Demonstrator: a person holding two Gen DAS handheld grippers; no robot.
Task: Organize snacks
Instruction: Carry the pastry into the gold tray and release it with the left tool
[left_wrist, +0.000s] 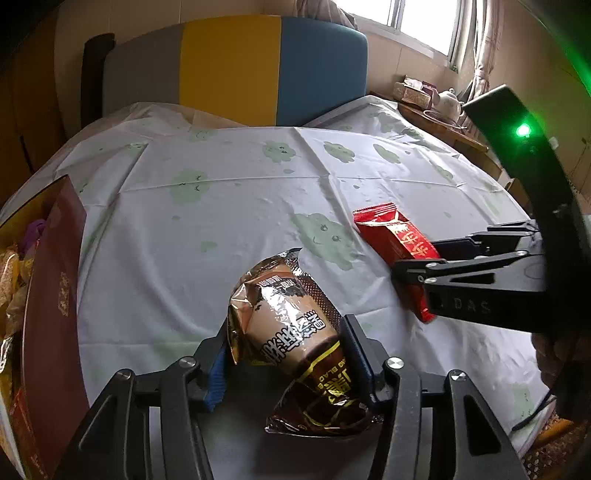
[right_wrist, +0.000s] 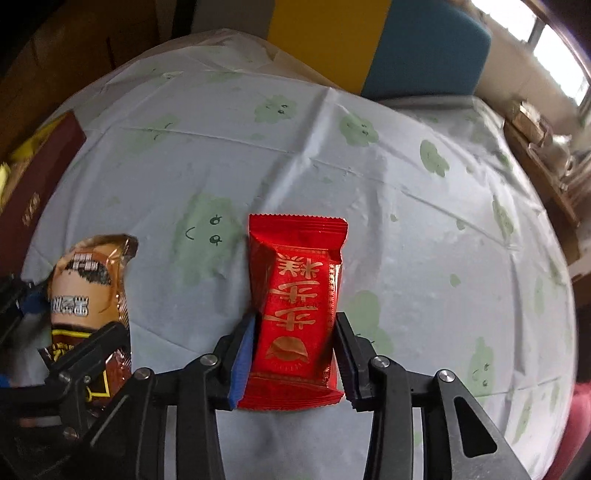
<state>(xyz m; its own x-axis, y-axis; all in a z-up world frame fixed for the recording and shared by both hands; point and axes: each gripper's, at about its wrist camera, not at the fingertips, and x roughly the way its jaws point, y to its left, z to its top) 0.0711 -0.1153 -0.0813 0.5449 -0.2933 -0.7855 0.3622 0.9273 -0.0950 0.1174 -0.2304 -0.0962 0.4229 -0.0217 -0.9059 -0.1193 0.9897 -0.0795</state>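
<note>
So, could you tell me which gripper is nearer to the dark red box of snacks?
Left. The left gripper, holding the brown packet, is beside the box; the right gripper, holding the red packet, is farther away.

Black angular left claw (left_wrist: 286, 354), blue finger pads (right_wrist: 242, 360), silver screws, green indicator light (left_wrist: 522, 130)

Brown snack packet (left_wrist: 291, 332): glossy crinkled foil-like film; red snack packet (right_wrist: 297, 314): shiny film with metallic gold print and crimped ends. Tablecloth (left_wrist: 236, 206): thin, creased, faintly sheened sheet, possibly plastic. Left gripper (left_wrist: 286, 360) and right gripper (right_wrist: 293, 356): matt black plastic, bright metal screws, ribbed blue pads (right_wrist: 242, 363); box (left_wrist: 48, 306): matt maroon card.
</note>
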